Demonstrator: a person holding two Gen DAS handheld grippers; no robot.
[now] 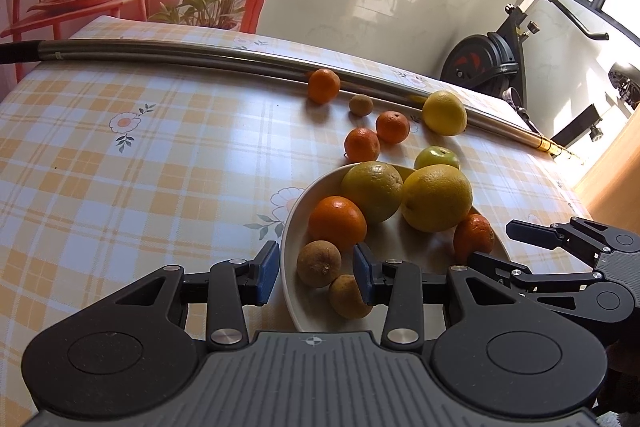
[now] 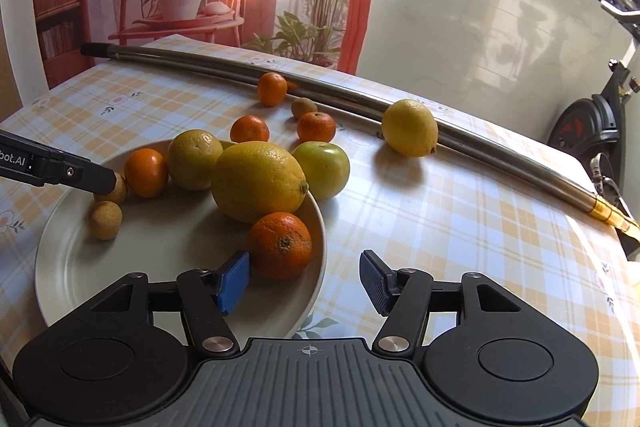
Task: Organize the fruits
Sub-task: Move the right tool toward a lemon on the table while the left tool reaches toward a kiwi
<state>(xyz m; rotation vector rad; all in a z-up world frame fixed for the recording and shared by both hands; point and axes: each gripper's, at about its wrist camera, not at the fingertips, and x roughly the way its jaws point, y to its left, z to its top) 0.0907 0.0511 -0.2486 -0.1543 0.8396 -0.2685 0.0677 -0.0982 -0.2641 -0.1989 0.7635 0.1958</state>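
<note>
A white plate (image 1: 289, 247) (image 2: 64, 267) holds a big lemon (image 2: 258, 181), a yellow-green citrus (image 2: 195, 159), two mandarins (image 2: 146, 173) (image 2: 280, 245) and two small brown fruits (image 1: 319, 263) (image 1: 346, 299). My left gripper (image 1: 316, 273) is open at the plate's near rim, with one brown fruit between its fingers. My right gripper (image 2: 304, 281) is open over the plate's right rim, just behind the nearer mandarin; in the left wrist view it appears as the right gripper (image 1: 498, 247). Loose on the cloth lie a green apple (image 2: 322, 169), a lemon (image 2: 410, 127), three mandarins and a small brown fruit (image 2: 303, 107).
A long metal tube (image 1: 200, 53) (image 2: 500, 155) lies across the far side of the checked tablecloth (image 1: 140, 167), with fruit resting against it. An exercise bike (image 1: 492, 63) stands beyond the table's right edge. A plant backdrop hangs behind.
</note>
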